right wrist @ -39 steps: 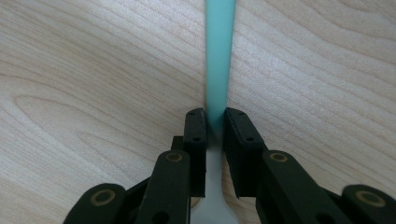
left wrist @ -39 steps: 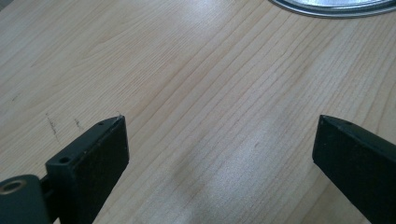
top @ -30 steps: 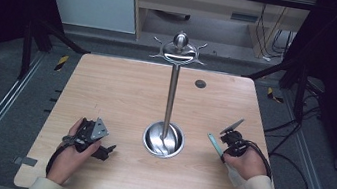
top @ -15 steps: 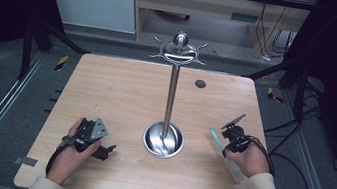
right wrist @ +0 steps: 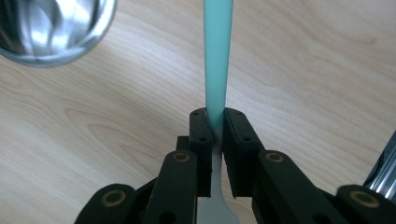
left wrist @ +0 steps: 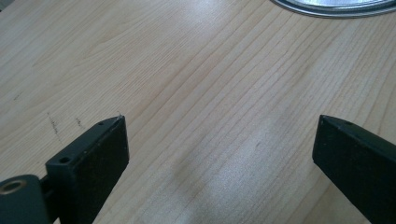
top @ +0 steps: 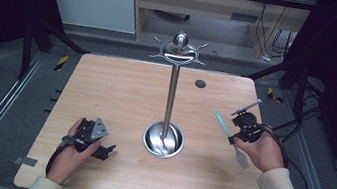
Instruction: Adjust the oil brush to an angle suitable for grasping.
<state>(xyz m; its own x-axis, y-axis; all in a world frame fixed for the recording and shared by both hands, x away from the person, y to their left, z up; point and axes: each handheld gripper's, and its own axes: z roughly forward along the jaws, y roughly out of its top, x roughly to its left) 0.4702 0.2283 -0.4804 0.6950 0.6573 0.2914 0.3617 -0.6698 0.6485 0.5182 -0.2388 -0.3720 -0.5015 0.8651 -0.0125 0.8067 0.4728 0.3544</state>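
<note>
Light wood table [top: 126,93], rounded corners, small dark round plug [top: 200,83] near far edge. Steel stand [top: 171,95] with dished base mid-table, hooked top. Left gripper [top: 106,150] low at near-left, jaws wide apart with bare wood between them. Right gripper [top: 232,137] near right edge, clamped on a teal-handled utensil [right wrist: 217,56], pale end behind the jaws. Dark surround, metal rails, grey floor, cables far right.

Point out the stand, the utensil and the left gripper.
stand [top: 171,95], high view, middle of its upright pole.
utensil [right wrist: 217,60], right gripper view, teal handle above the jaws.
left gripper [top: 106,150], high view, between its jaw tips.
</note>
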